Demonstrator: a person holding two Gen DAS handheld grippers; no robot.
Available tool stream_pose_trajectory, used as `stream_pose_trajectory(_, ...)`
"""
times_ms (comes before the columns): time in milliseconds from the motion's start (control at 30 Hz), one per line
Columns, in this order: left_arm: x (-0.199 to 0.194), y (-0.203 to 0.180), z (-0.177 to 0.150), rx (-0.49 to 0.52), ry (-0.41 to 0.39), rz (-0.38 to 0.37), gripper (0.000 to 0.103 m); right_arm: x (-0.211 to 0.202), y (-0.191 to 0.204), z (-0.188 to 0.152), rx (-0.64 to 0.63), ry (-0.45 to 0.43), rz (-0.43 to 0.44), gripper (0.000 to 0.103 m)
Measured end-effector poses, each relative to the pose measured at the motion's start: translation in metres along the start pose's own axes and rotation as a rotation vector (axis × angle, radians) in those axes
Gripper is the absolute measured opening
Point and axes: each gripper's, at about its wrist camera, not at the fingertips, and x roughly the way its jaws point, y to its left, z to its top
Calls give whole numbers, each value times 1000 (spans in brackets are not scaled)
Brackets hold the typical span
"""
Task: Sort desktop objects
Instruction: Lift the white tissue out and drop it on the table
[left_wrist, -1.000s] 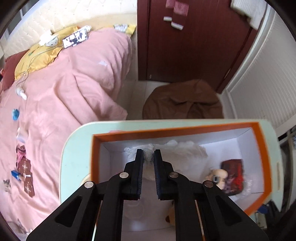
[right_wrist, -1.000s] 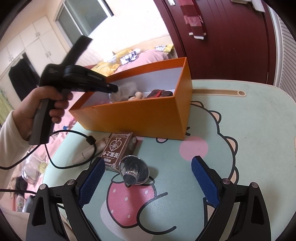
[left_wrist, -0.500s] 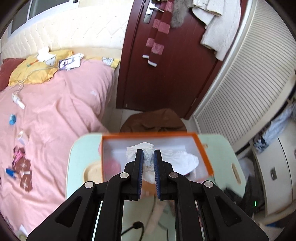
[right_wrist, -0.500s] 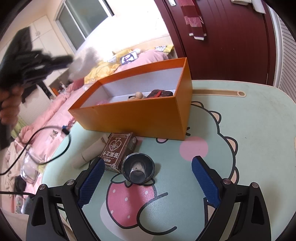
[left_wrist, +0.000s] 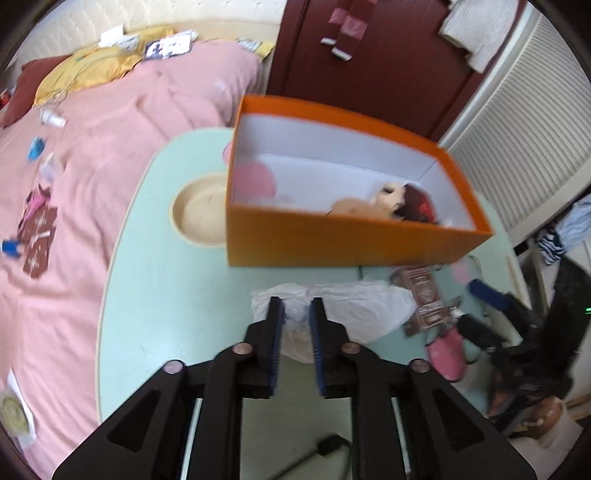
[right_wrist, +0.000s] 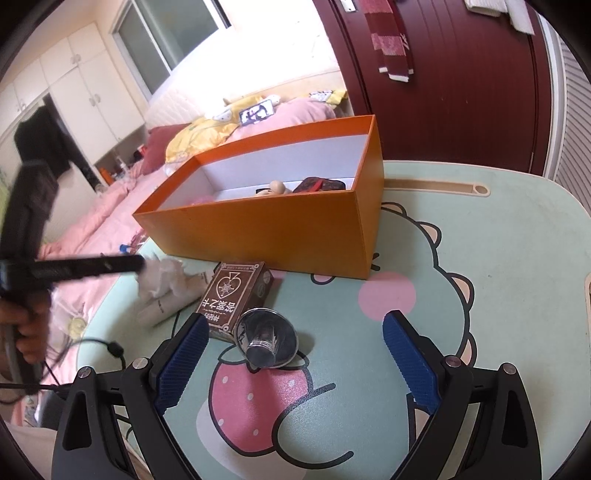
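My left gripper (left_wrist: 295, 314) hangs low over the mint table (left_wrist: 166, 295), just in front of the orange box (left_wrist: 332, 240). Its jaws are opening, with a crumpled white wad (left_wrist: 351, 306) still between them and spreading onto the table. In the right wrist view the left gripper (right_wrist: 138, 263) comes in from the left with the white wad (right_wrist: 162, 277) at its tip. My right gripper (right_wrist: 295, 325) stands wide open over a shiny metal funnel (right_wrist: 266, 339) and a brown card box (right_wrist: 232, 295), touching neither. A doll head (left_wrist: 388, 192) and a dark red item (left_wrist: 417, 203) lie inside the orange box.
A beige tube (right_wrist: 162, 310) and a black cable (right_wrist: 110, 347) lie left of the card box. A round wooden recess (left_wrist: 199, 210) sits in the table beside the orange box. A pink bed (left_wrist: 74, 147) borders the table's left; a dark red door (right_wrist: 461, 74) stands behind.
The left gripper lifted the white wad out of the orange box and brought it down in front of the box, its jaws now a little wider. The right gripper stayed put.
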Motion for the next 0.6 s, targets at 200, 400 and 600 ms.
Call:
stream_pose_trajectory(200,-8,10,3,-126,-60,-22,89,1,1,2,-7,3,-5,96)
stream_pose_trajectory(400,-22,6,1,-103,-143,15,89,2,2,5,-19,15,-12,98)
stream_pose_trajectory(600,-24,-5,-7,10,-187,63,89,5,8,8,-49,42,-49,98)
